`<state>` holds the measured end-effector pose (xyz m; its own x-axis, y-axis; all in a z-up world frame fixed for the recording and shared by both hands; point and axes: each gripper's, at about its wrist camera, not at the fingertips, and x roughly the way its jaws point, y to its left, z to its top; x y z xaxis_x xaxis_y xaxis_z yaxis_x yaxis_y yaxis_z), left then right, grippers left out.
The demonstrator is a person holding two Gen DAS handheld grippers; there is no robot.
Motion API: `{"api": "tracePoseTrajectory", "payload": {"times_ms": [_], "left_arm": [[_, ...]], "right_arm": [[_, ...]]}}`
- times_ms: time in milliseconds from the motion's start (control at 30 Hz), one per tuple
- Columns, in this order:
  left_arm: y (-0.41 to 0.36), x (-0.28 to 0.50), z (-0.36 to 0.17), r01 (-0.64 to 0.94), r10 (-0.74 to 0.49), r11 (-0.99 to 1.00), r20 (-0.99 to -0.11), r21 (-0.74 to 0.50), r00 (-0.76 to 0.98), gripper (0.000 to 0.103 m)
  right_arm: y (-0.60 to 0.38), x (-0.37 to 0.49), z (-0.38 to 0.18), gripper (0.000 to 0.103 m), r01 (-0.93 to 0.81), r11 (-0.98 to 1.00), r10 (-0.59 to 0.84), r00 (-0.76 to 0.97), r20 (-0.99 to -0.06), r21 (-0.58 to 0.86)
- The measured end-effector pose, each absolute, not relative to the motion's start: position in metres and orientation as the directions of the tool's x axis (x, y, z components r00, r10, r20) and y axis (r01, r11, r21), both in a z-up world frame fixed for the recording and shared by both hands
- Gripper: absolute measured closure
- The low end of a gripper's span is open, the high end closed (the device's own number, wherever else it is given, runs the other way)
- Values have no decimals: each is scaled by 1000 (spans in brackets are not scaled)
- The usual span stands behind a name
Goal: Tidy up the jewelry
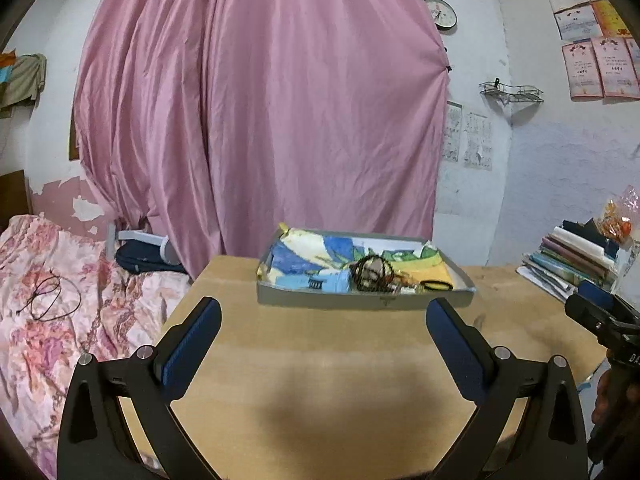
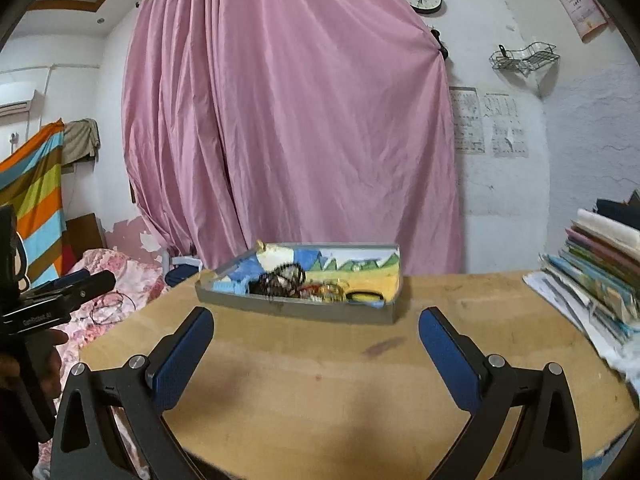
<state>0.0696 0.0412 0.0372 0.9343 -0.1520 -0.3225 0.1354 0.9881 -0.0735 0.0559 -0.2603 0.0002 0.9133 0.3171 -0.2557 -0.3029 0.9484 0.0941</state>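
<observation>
Both grippers empty, jaws spread wide, hovering over the near part of the light wooden tabletop [image 1: 320, 360]. Target is the shallow grey rectangular tray [image 1: 360, 302] lined with a blue-yellow-green printed cloth, sitting at the far middle of the table; its long axis runs left-right, roughly across the fingers' line of approach. The jewelry is piled toward the tray's near-right portion: a tangle of dark beaded strands [image 1: 370, 272] with gold bits, and just right of it a flat yellow ring with a dark rim [image 1: 438, 286]. From the left gripper [image 1: 320, 344] the pile lies straight ahead and slightly right; from the right gripper [image 2: 316, 350] the beads [image 2: 280, 280] sit ahead and slightly left, the yellow ring [image 2: 366, 296] ahead and slightly right. Neither is clearly nearer; I'd judge the right one better lined up for the ring, the left for the beads. A thin dark cord loop [image 1: 48, 296] lies off-table on the pink floral bedspread [image 1: 60, 340], far left, well apart from the tray.
</observation>
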Motion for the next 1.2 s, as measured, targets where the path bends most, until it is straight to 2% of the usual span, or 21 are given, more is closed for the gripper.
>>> {"api": "tracePoseTrajectory", "payload": {"times_ms": [300, 1200], "left_arm": [[54, 55, 2, 97, -125, 991, -369, -94, 921, 3], [64, 65, -12, 87, -119, 991, -407, -97, 906, 3]], "right_arm": [[-258, 53, -24, 0, -253, 962, 274, 911, -309, 105], [-257, 69, -36, 0, -251, 960, 280, 890, -360, 127]]}}
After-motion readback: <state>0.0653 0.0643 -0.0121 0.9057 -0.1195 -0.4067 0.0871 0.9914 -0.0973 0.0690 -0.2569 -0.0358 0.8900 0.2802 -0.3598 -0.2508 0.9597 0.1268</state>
